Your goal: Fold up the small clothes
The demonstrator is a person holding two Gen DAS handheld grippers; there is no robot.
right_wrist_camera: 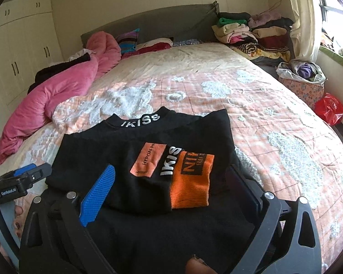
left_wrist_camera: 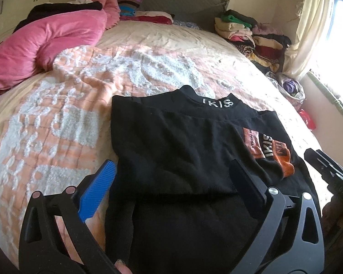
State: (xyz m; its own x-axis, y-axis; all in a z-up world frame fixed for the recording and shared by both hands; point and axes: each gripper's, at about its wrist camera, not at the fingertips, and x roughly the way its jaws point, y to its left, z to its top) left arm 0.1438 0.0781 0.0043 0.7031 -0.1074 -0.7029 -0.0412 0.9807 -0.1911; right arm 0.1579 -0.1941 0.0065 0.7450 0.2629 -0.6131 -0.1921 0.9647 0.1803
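Black knit top (right_wrist_camera: 116, 159) with a white-lettered collar and an orange ribbed cuff (right_wrist_camera: 189, 180) lies partly folded at the near end of the bed, sleeves laid across its chest. I judge it soft, light and limp, and best taken by pinching the near hem corners. My left hand-held gripper (left_wrist_camera: 171, 182) hangs spread over its left half, holding nothing; my right hand-held gripper (right_wrist_camera: 173, 187) is likewise spread over the cuff. Underneath is the peach and white tufted bedspread (right_wrist_camera: 274, 123), a crumpled pink quilt (left_wrist_camera: 45, 38) to the left, and stacked folded clothes (right_wrist_camera: 251, 34) by the curtained window to the right.
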